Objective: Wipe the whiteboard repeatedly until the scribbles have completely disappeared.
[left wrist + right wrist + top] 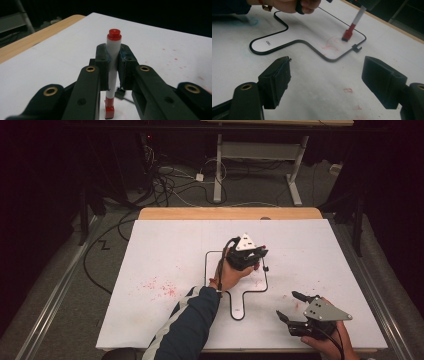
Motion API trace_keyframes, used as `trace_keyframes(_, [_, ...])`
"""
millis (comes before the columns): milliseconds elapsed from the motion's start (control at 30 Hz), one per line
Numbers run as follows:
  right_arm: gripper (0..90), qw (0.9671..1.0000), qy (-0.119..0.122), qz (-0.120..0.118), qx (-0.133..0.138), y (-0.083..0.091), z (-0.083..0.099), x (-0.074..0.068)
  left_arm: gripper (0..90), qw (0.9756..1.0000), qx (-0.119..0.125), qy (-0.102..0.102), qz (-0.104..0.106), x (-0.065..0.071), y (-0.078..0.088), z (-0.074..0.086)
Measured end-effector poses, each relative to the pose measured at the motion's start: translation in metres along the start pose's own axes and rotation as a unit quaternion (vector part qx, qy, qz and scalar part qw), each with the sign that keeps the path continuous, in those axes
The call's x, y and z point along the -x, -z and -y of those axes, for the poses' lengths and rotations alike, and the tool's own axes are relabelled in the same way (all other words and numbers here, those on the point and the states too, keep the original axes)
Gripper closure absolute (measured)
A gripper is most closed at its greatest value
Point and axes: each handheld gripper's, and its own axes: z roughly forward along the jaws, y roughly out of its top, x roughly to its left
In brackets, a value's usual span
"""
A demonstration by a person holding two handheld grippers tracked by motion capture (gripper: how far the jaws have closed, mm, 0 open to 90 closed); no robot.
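Left tongs (261,257): pressed on a white marker (112,75), pinching its barrel between the two black jaws; held over the middle of the white sheet by the person's left hand (231,272), whose dark sleeve with white stripes (187,322) came in from the bottom of the high view.
Marker: upright in the left gripper view, red cap end up above the jaws, red end down at the sheet; in the right gripper view it leaned, and that red end met the sheet inside the black outline.
Black outline (294,41): a paddle-shaped loop drawn on the sheet, wide part toward the far side, narrow handle part toward the person; faint red scribbles (330,43) lay inside it just beside the marker's lower end.
Right tongs (290,306): spread wide, nothing between the jaws; held low at the near right of the sheet in the right hand (327,345), well apart from the left tongs, grey three-cornered plate on top.
Counter (150,213): wooden top, covered almost wholly by the white sheet (165,245).
Stains: red speckles (160,287) on the sheet left of the outline; a few red marks (349,90) between the right jaws.
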Motion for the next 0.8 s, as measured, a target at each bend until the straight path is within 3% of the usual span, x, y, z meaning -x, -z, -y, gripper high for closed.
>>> trace_keyframes(167, [24.0,1.0000,0.002,-0.003,0.000,0.001,0.000,-0.001,78.2,0.9996,-0.003,-0.003,0.029,0.009,0.001,0.000])
trace_keyframes(300, [23.9,1.0000,-0.001,-0.001,-0.001,0.001,0.001,0.000,78.2,0.9998,-0.009,-0.011,0.012,0.002,0.005,0.000])
trace_keyframes(467, [24.0,1.0000,0.000,-0.003,-0.003,0.000,0.001,-0.001,78.2,0.9997,-0.006,0.011,-0.021,-0.018,0.011,0.003])
trace_keyframes(600, [24.0,1.0000,0.001,-0.004,-0.005,-0.001,0.001,-0.001,78.2,0.9994,0.002,0.034,-0.004,-0.021,0.013,0.006])
trace_keyframes(800, [23.9,1.0000,0.002,-0.004,-0.004,0.000,0.001,-0.001,78.2,0.9994,-0.013,-0.001,0.032,0.000,0.010,0.001])
